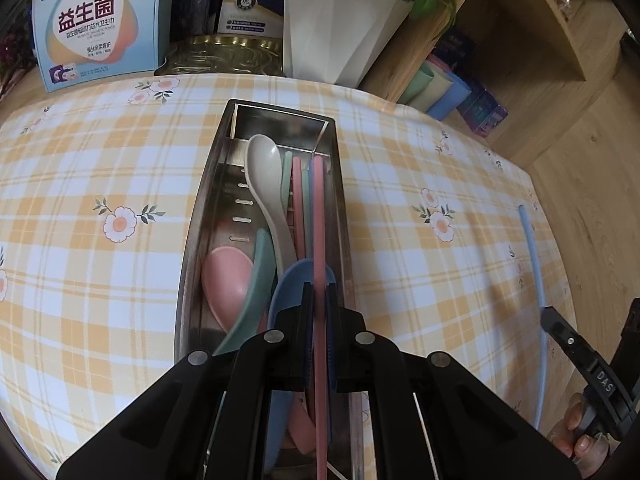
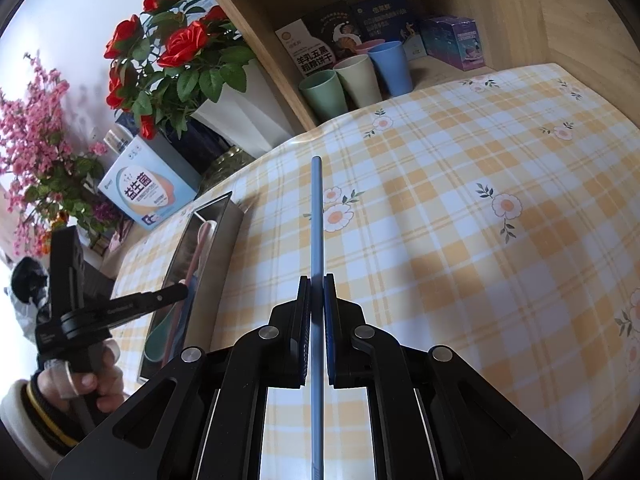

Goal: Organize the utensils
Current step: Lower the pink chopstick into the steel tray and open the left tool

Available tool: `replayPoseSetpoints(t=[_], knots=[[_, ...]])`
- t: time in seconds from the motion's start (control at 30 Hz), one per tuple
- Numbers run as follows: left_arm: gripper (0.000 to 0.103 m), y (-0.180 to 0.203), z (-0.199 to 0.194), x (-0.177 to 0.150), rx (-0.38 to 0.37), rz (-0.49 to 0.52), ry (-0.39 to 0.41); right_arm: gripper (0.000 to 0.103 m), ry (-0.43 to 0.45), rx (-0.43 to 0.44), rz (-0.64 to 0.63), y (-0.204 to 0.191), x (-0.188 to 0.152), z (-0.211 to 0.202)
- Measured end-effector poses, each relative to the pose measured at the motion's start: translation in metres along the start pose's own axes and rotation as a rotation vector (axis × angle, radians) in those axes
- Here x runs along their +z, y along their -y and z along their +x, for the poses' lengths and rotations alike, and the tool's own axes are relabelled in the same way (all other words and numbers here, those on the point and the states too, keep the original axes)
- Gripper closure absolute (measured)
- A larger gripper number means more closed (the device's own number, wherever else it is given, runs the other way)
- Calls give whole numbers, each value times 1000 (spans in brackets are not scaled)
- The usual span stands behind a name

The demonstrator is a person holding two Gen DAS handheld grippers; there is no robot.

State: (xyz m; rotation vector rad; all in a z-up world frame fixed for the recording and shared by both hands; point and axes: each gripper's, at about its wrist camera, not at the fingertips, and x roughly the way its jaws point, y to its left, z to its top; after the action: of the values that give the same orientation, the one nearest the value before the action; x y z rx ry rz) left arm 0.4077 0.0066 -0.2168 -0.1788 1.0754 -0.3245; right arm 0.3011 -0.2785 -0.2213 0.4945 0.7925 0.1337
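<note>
The steel tray (image 1: 192, 240) is taken as reference. Directly over its near end, the left gripper (image 1: 319, 300) is clamped on a pink chopstick (image 1: 318, 208), which runs lengthwise above the spoons (image 1: 262, 184) lying inside. To the tray's right, over the checked tablecloth (image 2: 460, 220), the right gripper (image 2: 317, 292) is clamped on a blue chopstick (image 2: 317, 208), held clear of the tray.
</note>
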Motion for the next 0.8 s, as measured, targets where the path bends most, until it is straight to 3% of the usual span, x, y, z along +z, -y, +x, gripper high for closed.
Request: replayPoseSetpoints(t=[0.27,0.67,0.73,0.8], knots=[[97,-10,16,11,101,24,-9,97,3,-3,-1,0,2,-1],[97,-15,10,18,141,24,16,97,7,-7,0,1,4,-5],[94,-14,5,18,132,26,23,97,10,-6,-2,0,4,-7],[84,-13,-4,17,123,29,38,97,11,-3,-4,-2,5,-9]])
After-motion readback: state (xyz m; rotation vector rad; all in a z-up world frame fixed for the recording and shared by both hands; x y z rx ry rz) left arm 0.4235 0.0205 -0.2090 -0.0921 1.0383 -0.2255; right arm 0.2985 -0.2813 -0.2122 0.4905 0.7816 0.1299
